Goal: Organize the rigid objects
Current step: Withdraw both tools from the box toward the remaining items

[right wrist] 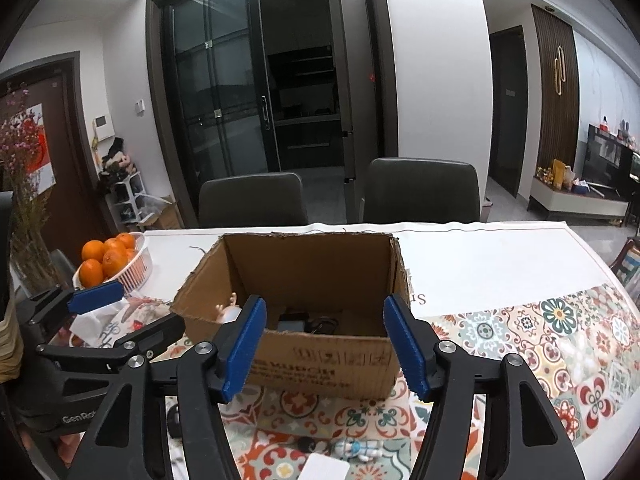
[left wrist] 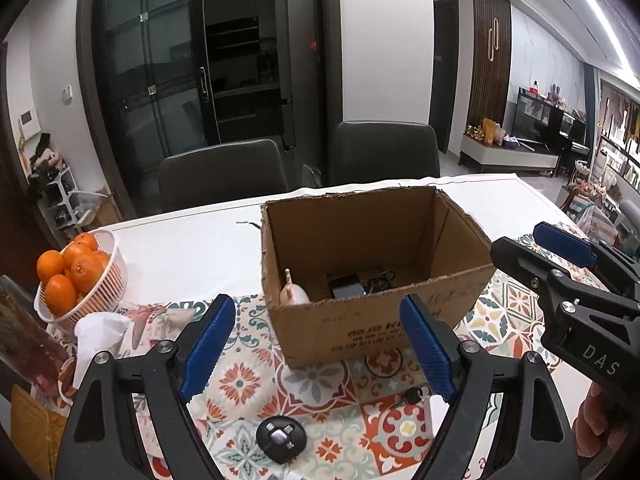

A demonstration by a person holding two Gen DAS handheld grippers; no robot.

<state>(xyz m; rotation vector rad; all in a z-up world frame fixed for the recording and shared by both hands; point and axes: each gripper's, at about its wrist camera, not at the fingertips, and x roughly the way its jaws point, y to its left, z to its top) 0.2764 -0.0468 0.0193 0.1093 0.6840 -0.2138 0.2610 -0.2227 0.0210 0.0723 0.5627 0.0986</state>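
An open cardboard box (left wrist: 360, 328) (right wrist: 320, 360) stands on the patterned mat. Inside it lie a pale figurine (left wrist: 294, 294), a dark flat device (left wrist: 346, 286) and a black cable (left wrist: 380, 278). My left gripper (left wrist: 318, 346) hovers in front of the box, open, with nothing between its blue pads. My right gripper (right wrist: 326, 348) is beside it on the right, also open with nothing between its pads. Near the front edge of the mat lie a black round object (left wrist: 281, 438), a small black key-like piece (left wrist: 412, 394), a little white-and-blue figure (right wrist: 358, 450) and a white card (right wrist: 324, 468).
A white basket of oranges (left wrist: 80, 276) (right wrist: 116, 260) and a crumpled white tissue (left wrist: 100, 336) sit left of the box. Two dark chairs (left wrist: 384, 152) stand behind the table. Dried flowers (right wrist: 24, 160) rise at the far left. Bare white tablecloth (right wrist: 480, 264) lies right of the box.
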